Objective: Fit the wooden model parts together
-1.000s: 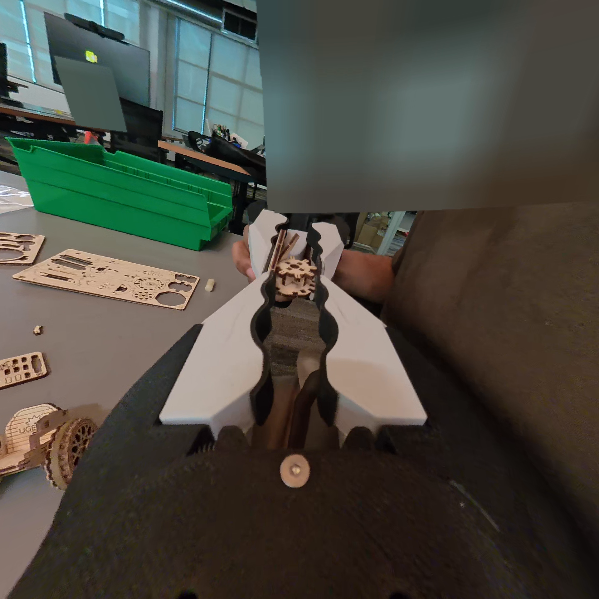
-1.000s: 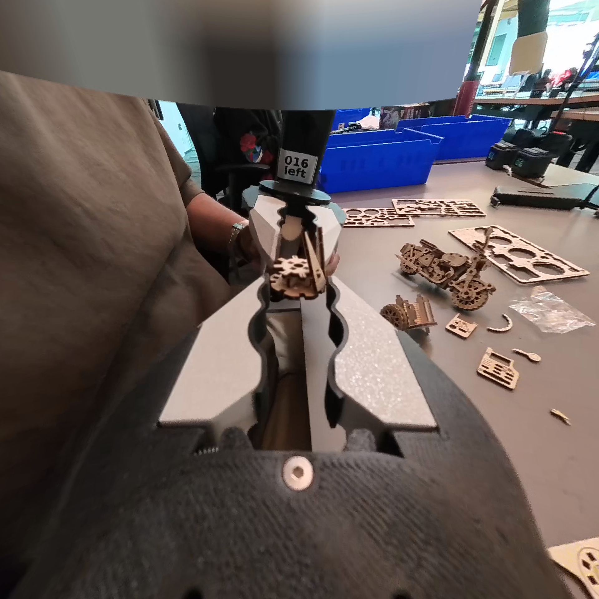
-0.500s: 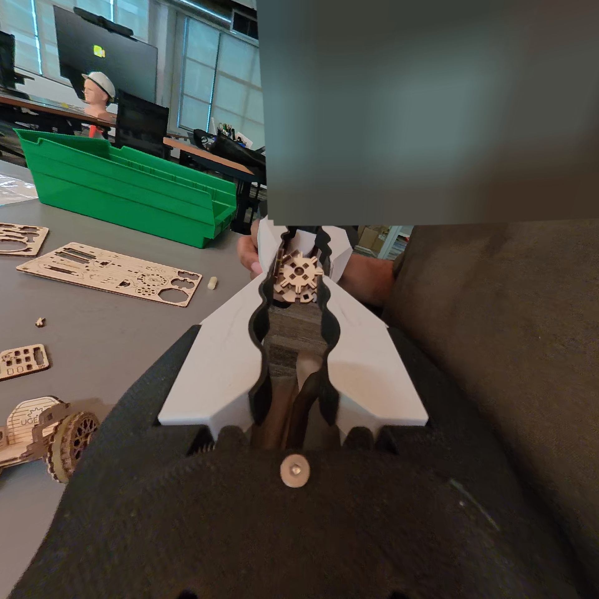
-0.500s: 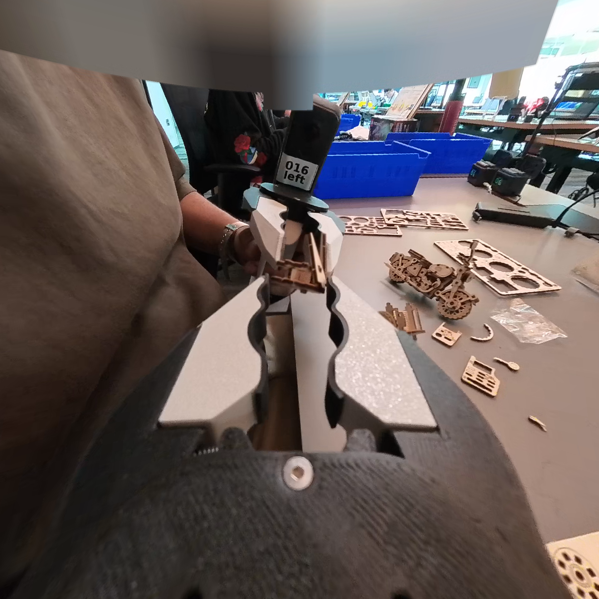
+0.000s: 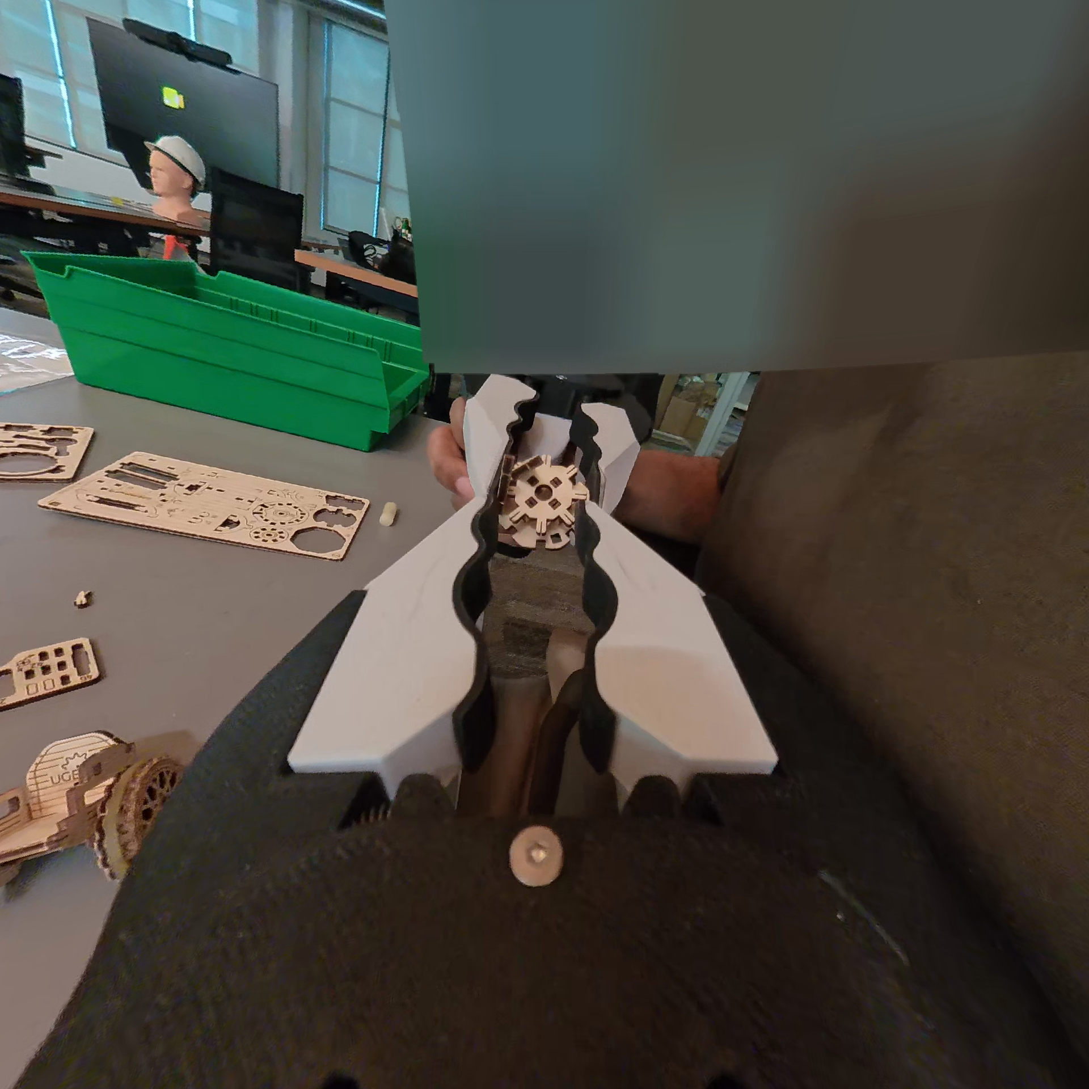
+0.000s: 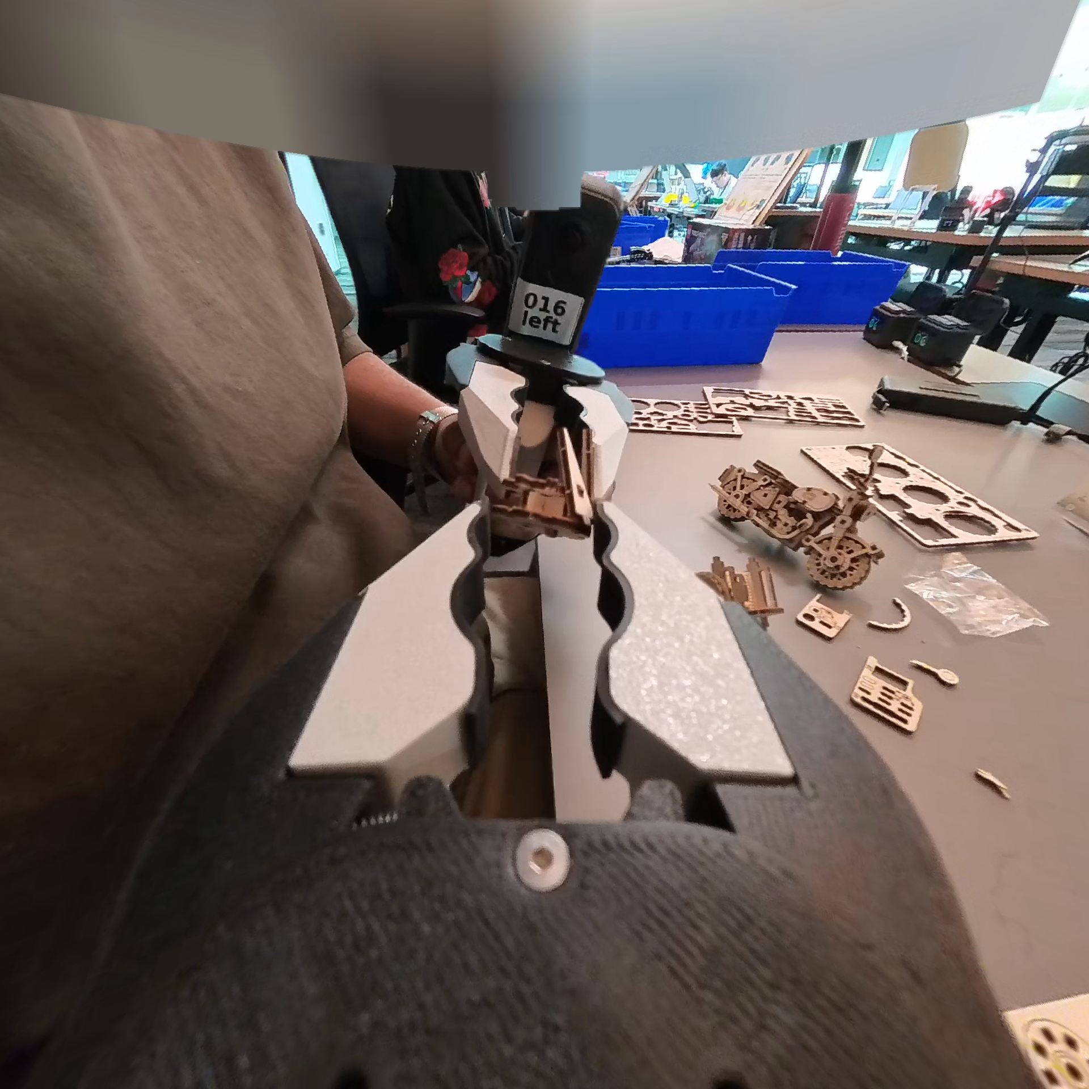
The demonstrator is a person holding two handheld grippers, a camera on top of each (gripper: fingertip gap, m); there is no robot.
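Note:
A small wooden gear assembly (image 5: 542, 501) is held in the air in front of a person's brown shirt, off the grey table (image 5: 206, 601). My left gripper (image 5: 541, 507) is shut on it, and the toothed disc faces the left wrist camera. My right gripper (image 6: 539, 521) is shut on the same assembly (image 6: 539, 510) from the opposite end, where it shows edge-on. The two grippers point at each other, tips almost touching. The right gripper shows beyond the gear in the left wrist view (image 5: 551, 433). The left gripper (image 6: 542, 436) shows in the right wrist view with a thin wooden strut between its fingers.
On the table lie a green bin (image 5: 224, 347), a punched wooden sheet (image 5: 206, 507), a small wooden car (image 5: 88, 795), a wooden motorcycle (image 6: 795, 518), blue bins (image 6: 683, 318), more sheets (image 6: 919, 495), a plastic bag (image 6: 972, 595) and loose pieces (image 6: 884, 701). My two grippers' fingertips are within a few centimetres of each other. Left tips and right tips are each some 20 centimetres from the wooden motorcycle (image 6: 795, 518).
The assembly has turned: its toothed disc now faces the left wrist camera and shows edge-on in the right wrist view. Both grippers stay shut on it and have tilted slightly.

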